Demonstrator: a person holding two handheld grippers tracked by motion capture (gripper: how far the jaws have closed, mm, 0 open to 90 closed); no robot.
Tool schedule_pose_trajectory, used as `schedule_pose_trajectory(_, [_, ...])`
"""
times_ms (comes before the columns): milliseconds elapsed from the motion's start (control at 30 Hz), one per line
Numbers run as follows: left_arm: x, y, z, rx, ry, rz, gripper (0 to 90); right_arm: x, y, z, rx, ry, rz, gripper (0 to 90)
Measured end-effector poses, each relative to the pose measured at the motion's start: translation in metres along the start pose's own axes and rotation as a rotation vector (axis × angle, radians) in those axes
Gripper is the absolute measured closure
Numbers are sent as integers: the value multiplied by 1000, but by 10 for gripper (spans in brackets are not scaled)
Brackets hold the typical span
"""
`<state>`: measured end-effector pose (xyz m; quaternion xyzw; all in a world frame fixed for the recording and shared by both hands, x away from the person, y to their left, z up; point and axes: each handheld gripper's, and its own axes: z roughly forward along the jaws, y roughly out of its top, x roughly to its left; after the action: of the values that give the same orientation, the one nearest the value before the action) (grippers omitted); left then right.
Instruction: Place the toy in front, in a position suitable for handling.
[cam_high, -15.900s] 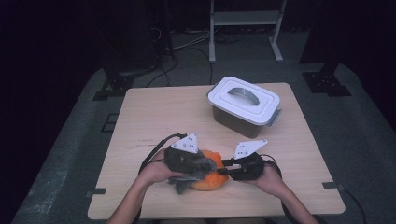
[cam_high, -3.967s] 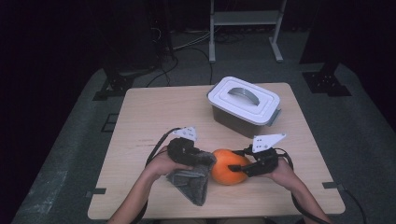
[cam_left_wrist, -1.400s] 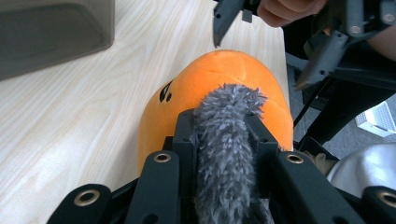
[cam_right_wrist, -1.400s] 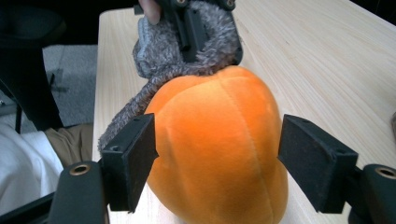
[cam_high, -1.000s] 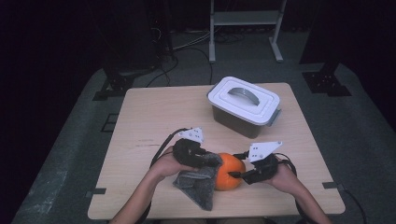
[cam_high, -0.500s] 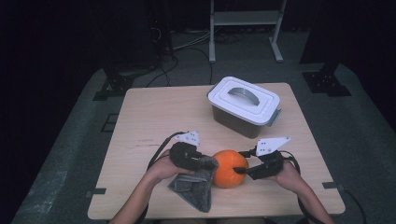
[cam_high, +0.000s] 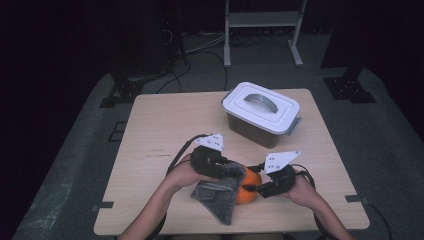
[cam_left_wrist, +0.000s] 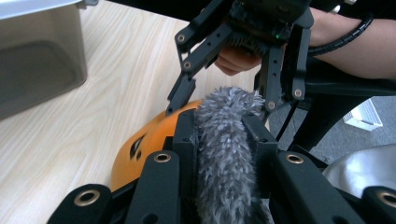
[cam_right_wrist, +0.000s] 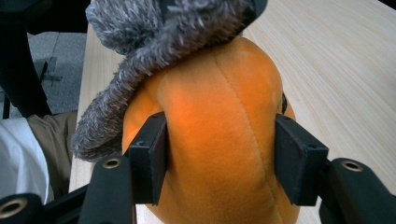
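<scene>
**Tongs on both sides: one braces the plush, one wipes it with cloth**

Right tongs (cam_high: 256, 189) are clamped across the orange plush pumpkin (cam_high: 248, 186); in the right gripper view the two black pads press into its flanks, one on each side of a stitched seam (cam_right_wrist: 243, 116). This reads as a steadying grip: the soft toy would roll or squash away under rubbing if nothing held it. Pumpkin sits on the surface (cam_high: 165, 130) low and centre in the high view, between the two hands.

Left tongs (cam_high: 227, 170) are clenched on a fold of grey fluffy cloth (cam_high: 220, 197). In the left gripper view the pile (cam_left_wrist: 226, 140) stands pinched upright between the jaws, with the orange toy (cam_left_wrist: 140, 149) just beyond. The cloth drapes over the pumpkin's upper left side in the right gripper view (cam_right_wrist: 140, 51), touching it, and the loose end trails onto the wood toward the bottom edge of the high view. Judged as a wiping or polishing pass.

White-lidded storage box (cam_high: 262, 112) stands closed at upper right of the surface, well apart from the work.

Against one second ago: little change. Cloth and pumpkin lie in much the same spot, both grips unchanged. Half a second ago the pumpkin showed more bare orange; now the cloth covers more of its left side. Box has not shifted.
</scene>
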<state>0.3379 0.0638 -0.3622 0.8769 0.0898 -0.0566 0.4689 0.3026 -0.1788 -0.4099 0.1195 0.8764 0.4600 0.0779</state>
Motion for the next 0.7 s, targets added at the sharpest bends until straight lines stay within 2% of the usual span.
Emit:
schedule_pose_trajectory(167, [10, -10, -1, -21, -5, -49, 708, -3, -6, -3, -14, 7, 4, 411])
schedule_pose_trajectory(300, [16, -23, -6, -23, 9, -91, 708, -4, -10, -7, -18, 13, 12, 411])
schedule_pose_trajectory(567, [22, -38, -10, 20, 41, -106, 707, -4, -12, -10, -16, 16, 9, 411])
schedule_pose_trajectory(700, [25, -46, -11, 35, 46, -126, 707, -4, -14, -11, -16, 18, 3, 410])
